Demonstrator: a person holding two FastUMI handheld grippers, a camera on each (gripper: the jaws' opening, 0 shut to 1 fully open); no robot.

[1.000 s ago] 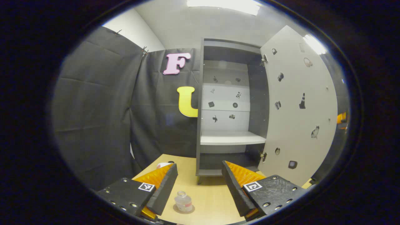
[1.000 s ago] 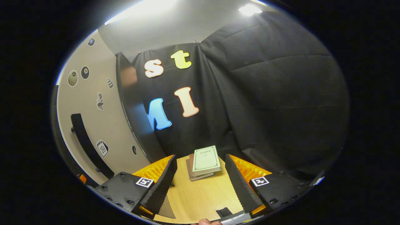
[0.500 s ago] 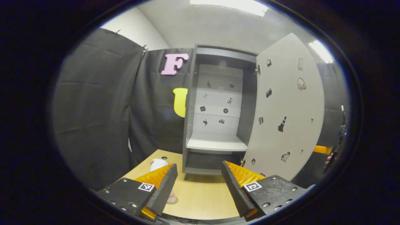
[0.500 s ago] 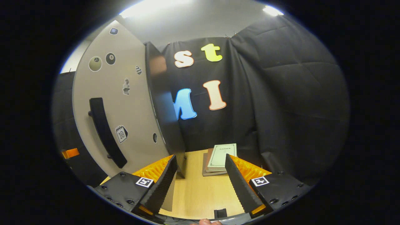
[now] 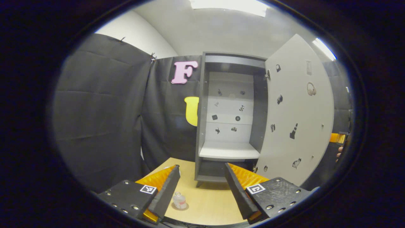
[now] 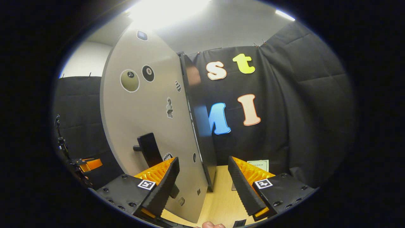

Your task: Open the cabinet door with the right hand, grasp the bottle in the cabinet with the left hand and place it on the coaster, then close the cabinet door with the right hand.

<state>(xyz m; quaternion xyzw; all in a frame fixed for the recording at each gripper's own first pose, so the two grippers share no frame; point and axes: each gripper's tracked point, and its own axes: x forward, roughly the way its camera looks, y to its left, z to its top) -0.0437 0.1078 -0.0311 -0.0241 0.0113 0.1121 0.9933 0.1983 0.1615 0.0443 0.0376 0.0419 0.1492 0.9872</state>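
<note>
Left gripper (image 5: 202,186): both fingers are held wide apart over the table (image 5: 208,209), with nothing gripped between them. One bottle (image 5: 179,200) is seen standing upright on one round coaster (image 5: 180,207) near the table's front edge, just beside the inner face of the left finger (image 5: 164,193); contact between the two cannot be determined. One cabinet (image 5: 229,117) is located at the far side of the table, raised on short feet. Its interior is divided by one pale shelf (image 5: 228,152) into an upper and a lower compartment, and both are seen to hold nothing but small stickers on the back panel. One cabinet door (image 5: 299,114) is swung out on the right-hand side (hinges visible at top and bottom), leaving the full opening unobstructed. A bare strip of tabletop is left between the cabinet base and the bottle.

Right gripper (image 6: 202,186): its fingers are likewise spread apart and are closed on nothing. From this side the door (image 6: 145,126) is viewed from its outer face, with its free edge between the two fingers. One dark handle (image 6: 148,152) is mounted on that face, just above and behind the left-hand finger (image 6: 161,185); no contact is shown. Stacked books (image 6: 258,164) are partly hidden behind the other finger, so their number cannot be determined.
</note>
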